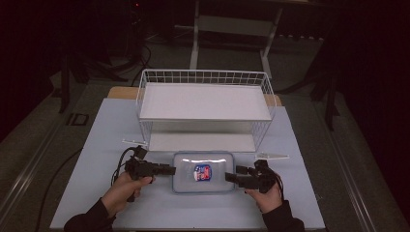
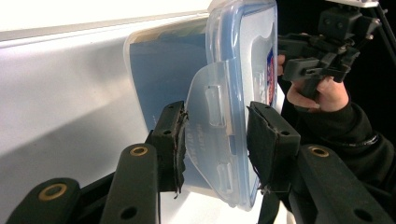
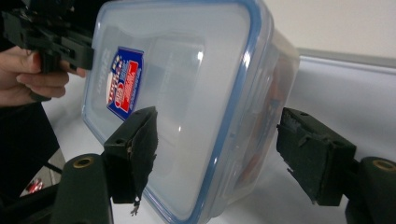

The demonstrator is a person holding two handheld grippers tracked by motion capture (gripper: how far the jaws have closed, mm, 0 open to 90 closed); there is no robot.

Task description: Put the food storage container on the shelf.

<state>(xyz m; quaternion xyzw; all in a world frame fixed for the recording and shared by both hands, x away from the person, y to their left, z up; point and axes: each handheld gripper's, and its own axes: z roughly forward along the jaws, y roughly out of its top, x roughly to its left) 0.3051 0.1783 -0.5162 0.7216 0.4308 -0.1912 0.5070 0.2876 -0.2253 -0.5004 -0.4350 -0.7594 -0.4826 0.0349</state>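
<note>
A clear plastic food container (image 1: 203, 178) with a blue-rimmed lid and a red-and-blue sticker lies flat on the table, in front of the wire rack. My left gripper (image 1: 167, 170) reaches its left end. In the left gripper view the pads (image 2: 175, 140) press on the end latch flap and lid rim of the container (image 2: 233, 93), so the left gripper (image 2: 215, 135) is shut on it. My right gripper (image 1: 231, 178) is at the container's right end. In the right gripper view the right gripper (image 3: 215, 149) is open and straddles the container (image 3: 187, 93), with a gap at its right-hand pad.
A white wire rack (image 1: 205, 104) with two shelves stands just behind the container, its lower shelf open toward me. A black cable (image 1: 118, 166) trails from the left gripper. The pale tabletop (image 1: 111, 130) has free room on both sides. A table frame stands in the dark beyond.
</note>
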